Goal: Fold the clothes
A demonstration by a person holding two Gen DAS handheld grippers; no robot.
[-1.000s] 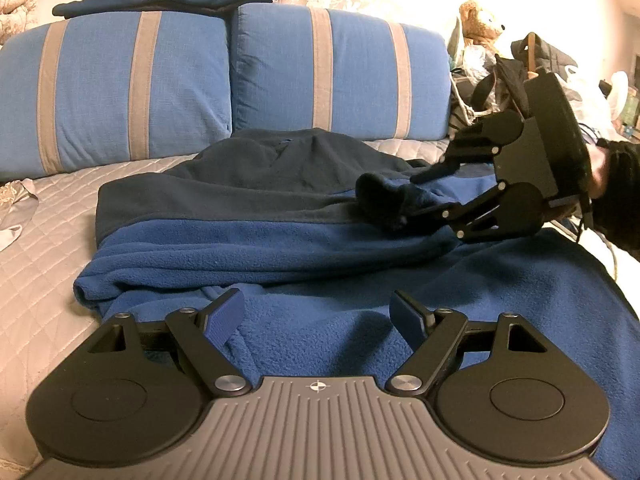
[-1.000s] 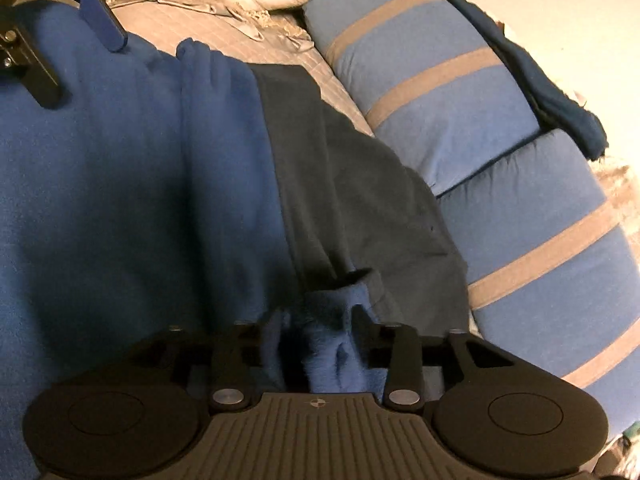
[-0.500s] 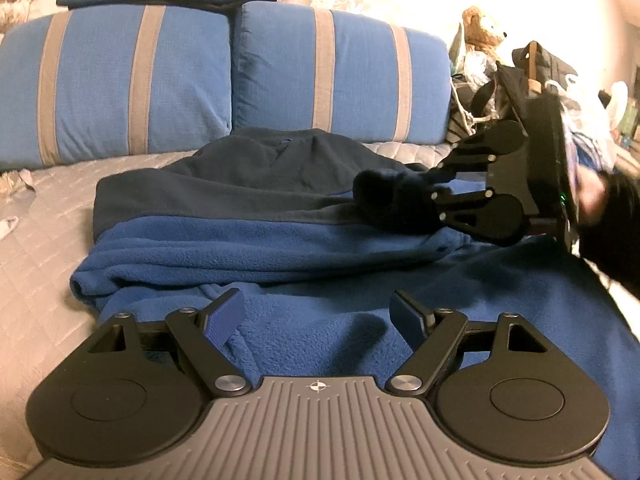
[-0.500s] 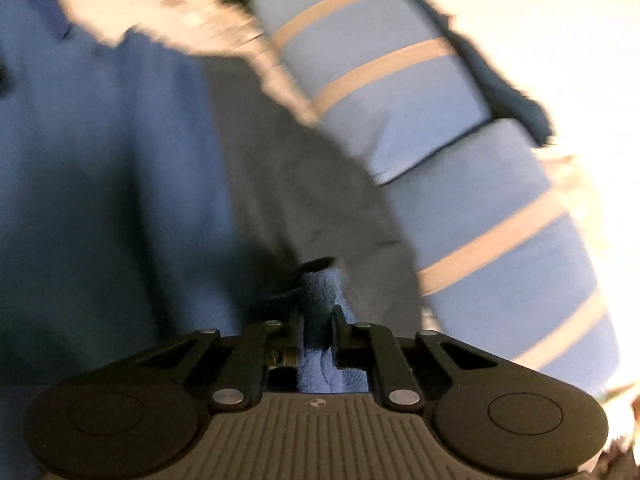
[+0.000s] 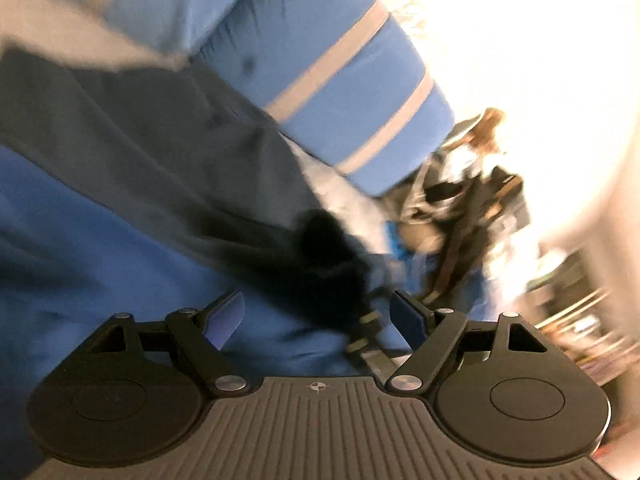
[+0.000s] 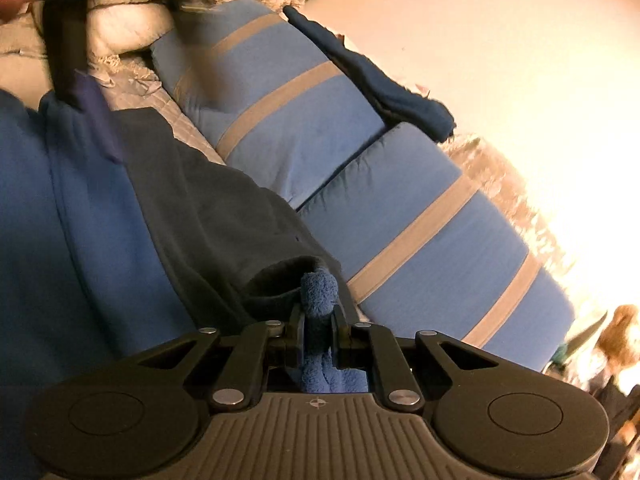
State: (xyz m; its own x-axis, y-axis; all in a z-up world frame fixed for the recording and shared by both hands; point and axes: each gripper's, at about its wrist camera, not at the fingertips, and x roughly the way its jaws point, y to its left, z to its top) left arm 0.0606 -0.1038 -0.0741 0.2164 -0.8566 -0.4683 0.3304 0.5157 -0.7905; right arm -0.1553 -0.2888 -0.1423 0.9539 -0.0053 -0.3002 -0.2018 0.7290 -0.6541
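Across the lower left of both views, the blue fleece [image 6: 60,240] lies spread on the bed, its dark grey panel [image 6: 208,200] running diagonally from upper left toward lower centre, alongside the striped pillows [image 6: 400,208]. Your right gripper [image 6: 318,332] is clamped on a bunched tuft of the blue fleece at bottom centre of the right wrist view, both fingers [image 6: 297,330] pressed against the fabric, with the dark cuff [image 6: 280,284] of a sleeve just to the left of them. Your left gripper [image 5: 318,316] stands with its fingers [image 5: 224,316] wide apart and nothing between them; the left wrist view is badly blurred, but a dark lump of fabric [image 5: 328,264] sits just ahead of the gap, slightly above centre, with what looks like the other gripper's metal beside it.

Judging from this, the held end lies nearer your right hand, and the garment's long axis runs away from it toward the upper left of the right wrist view. The coming fold likely turns on carrying that pinched end along this axis, over the blue body. A folded dark blue garment [image 6: 384,84] rests on top of the pillows at upper centre, a pale quilt [image 6: 128,20] bunches at upper left, and a teddy bear [image 5: 486,136] shows dimly at right.
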